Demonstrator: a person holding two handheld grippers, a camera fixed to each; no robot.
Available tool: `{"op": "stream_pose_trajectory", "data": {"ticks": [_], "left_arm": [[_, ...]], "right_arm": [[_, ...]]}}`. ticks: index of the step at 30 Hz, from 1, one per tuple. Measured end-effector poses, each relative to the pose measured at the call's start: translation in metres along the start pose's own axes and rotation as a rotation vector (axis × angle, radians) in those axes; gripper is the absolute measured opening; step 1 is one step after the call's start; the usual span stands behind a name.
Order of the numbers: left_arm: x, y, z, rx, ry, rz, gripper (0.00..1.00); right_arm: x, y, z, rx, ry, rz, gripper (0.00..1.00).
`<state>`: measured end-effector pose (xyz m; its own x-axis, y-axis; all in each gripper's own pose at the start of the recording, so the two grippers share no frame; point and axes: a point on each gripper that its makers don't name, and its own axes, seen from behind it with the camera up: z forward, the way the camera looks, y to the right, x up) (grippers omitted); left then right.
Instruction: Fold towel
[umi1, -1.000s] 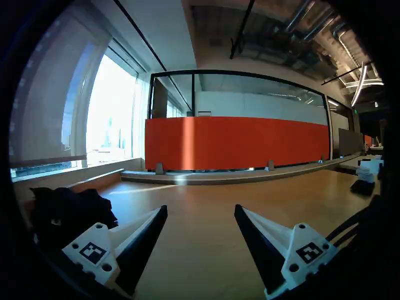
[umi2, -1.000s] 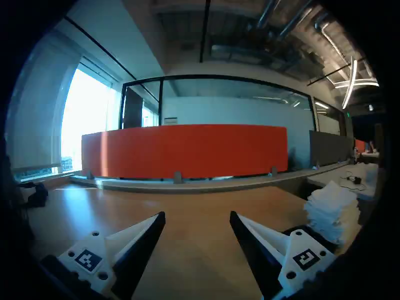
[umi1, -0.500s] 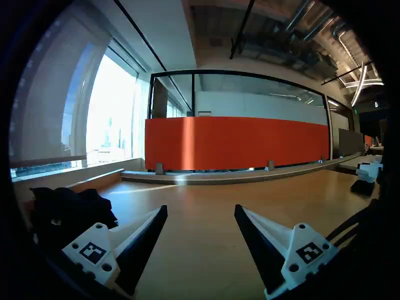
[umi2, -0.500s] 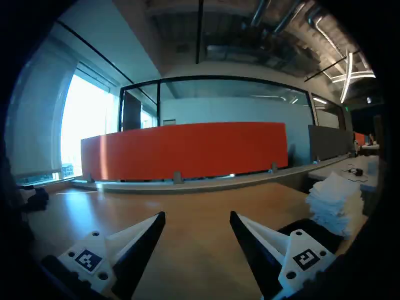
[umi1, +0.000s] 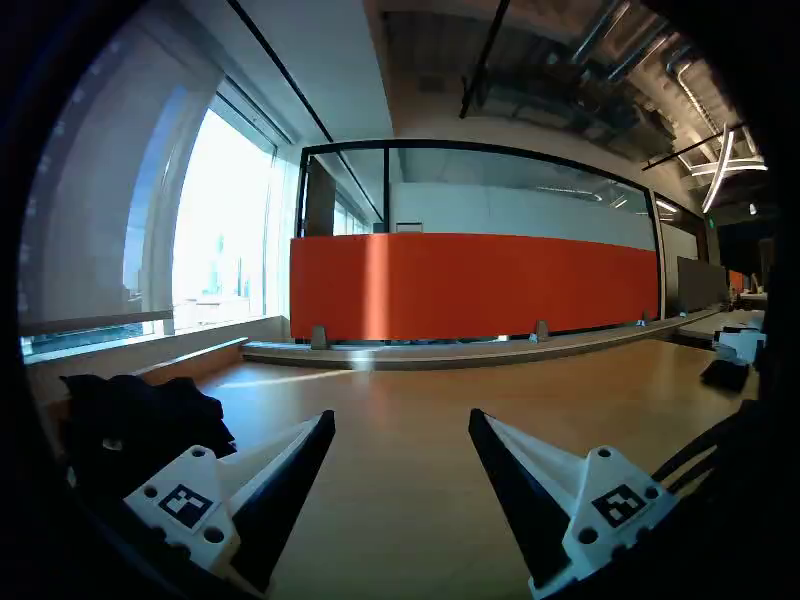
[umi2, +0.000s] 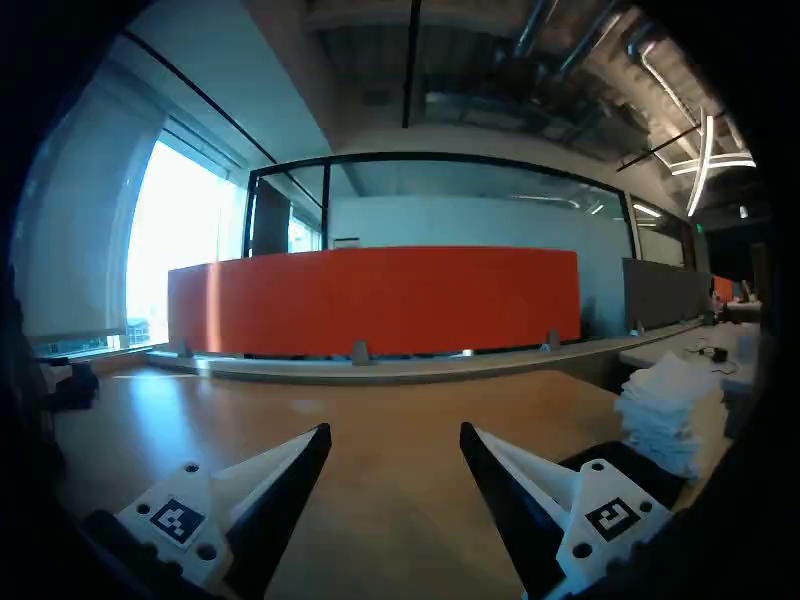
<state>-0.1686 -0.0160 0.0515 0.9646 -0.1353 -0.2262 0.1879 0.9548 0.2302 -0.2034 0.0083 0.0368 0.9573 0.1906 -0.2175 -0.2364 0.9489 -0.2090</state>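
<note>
You hold left gripper (umi1: 401, 412) and right gripper (umi2: 394, 427) over the table (umi1: 560, 380), jaws spread; towel stack (umi2: 668, 415) lower right

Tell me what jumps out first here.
The long orange partition beyond the wooden table dominates. In the right gripper view a stack of white towels sits at the right; in the left gripper view a dark cloth heap lies at the left.

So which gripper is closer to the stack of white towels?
Right. The stack of white towels sits close beside the right gripper, on its right; from the left gripper it looks small and far off.
</note>
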Motion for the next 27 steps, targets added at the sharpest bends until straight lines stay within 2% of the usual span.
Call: {"op": "stream_pose_trajectory", "data": {"ticks": [9,27], "left_arm": [[0.0002,-0.0003,0.0001,0.0,0.0,0.0,1.0],[0.0011,0.0005,-0.0002,0.0,0.0,0.0,0.99]], "right_arm": [[0.0006,-0.0064,0.0005,0.002,-0.003,-0.031,1.0],[0.0005,-0.0064,0.0,0.001,-0.005,-0.029,1.0]]}}
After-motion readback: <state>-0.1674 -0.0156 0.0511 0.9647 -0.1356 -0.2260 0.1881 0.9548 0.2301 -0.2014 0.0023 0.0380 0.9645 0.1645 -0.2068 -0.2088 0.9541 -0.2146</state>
